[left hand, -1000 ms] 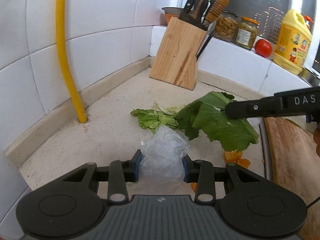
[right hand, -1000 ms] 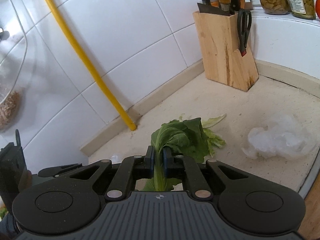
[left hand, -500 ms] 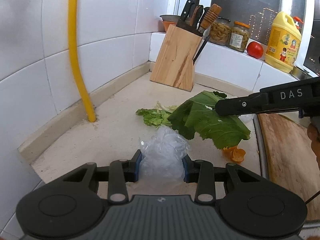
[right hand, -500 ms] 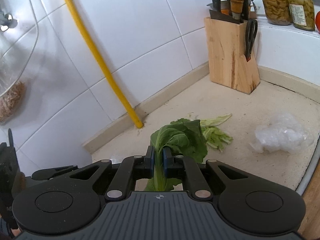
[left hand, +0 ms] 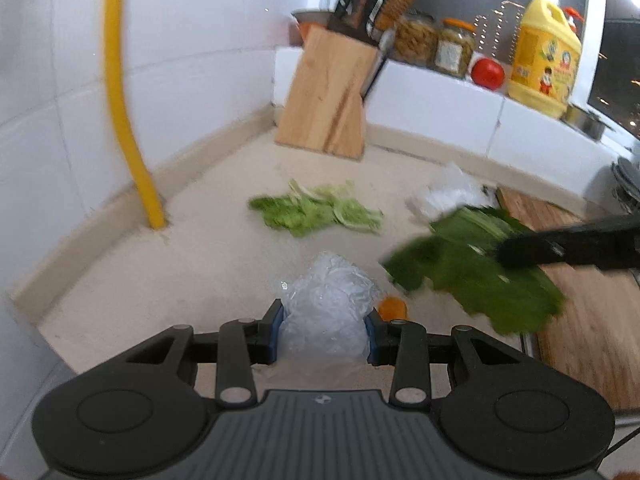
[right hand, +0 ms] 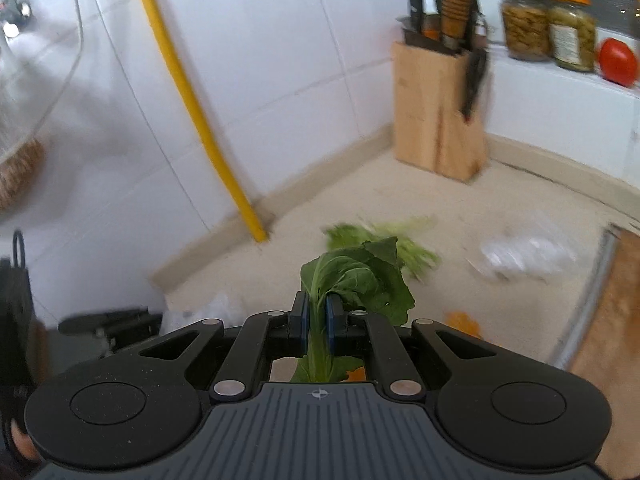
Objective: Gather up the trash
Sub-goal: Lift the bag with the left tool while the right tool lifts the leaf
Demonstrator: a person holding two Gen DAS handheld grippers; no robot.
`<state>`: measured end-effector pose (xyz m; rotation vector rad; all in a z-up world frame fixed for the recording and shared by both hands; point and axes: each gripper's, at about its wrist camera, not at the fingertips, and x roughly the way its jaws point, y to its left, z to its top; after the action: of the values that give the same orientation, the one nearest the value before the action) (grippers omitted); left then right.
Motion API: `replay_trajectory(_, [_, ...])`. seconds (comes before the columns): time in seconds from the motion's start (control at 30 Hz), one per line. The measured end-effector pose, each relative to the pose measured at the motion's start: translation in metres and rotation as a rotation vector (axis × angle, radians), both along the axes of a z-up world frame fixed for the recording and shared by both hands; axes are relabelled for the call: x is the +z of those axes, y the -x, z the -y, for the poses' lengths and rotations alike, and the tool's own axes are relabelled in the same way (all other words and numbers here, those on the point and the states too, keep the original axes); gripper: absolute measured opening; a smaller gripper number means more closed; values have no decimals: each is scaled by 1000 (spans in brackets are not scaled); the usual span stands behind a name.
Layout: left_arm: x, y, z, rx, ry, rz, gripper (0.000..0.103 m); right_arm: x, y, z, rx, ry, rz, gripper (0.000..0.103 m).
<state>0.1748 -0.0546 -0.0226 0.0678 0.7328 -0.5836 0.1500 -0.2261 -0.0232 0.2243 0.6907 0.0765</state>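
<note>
Holding a crumpled clear plastic bag point(left hand: 326, 312) between its blue pads, my left gripper point(left hand: 325, 330) was clenched on it just above the desk point(left hand: 208, 264). My right gripper point(right hand: 316, 318) was pinched tight on the stem of a big green leaf point(right hand: 360, 284), lifted clear of the desk; from the left camera that leaf point(left hand: 476, 276) hung blurred near the wooden cutting board point(left hand: 588, 300). More trash lay on the desk: a pile of pale green leaf scraps point(left hand: 316, 210), a second wad of clear plastic point(right hand: 528, 254) beside the board, and a bit of orange peel point(left hand: 392, 308). A knife block point(left hand: 326, 114) stood in the far corner, well apart from it all.
</note>
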Motion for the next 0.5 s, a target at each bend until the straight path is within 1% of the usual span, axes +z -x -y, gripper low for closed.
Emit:
replay_trajectory(0.17, [-21, -2, 14, -35, -30, -37, 32, -20, 31, 0, -41, 40, -87, 12])
replay_trajectory(0.27, [-29, -2, 22, -53, -47, -45, 32, -36, 39, 0, -61, 47, -132, 13])
replay_trajectory(0.33, [-33, 0, 27, -65, -63, -39, 32, -45, 40, -2, -71, 85, -151, 14])
replay_trajectory(0.43, [-36, 1, 32, -78, -76, -34, 35, -53, 37, -6, -63, 116, -164, 25])
replay_trajectory(0.5, [-37, 0, 33, -85, -81, -40, 40, -57, 36, -6, -54, 116, -172, 36])
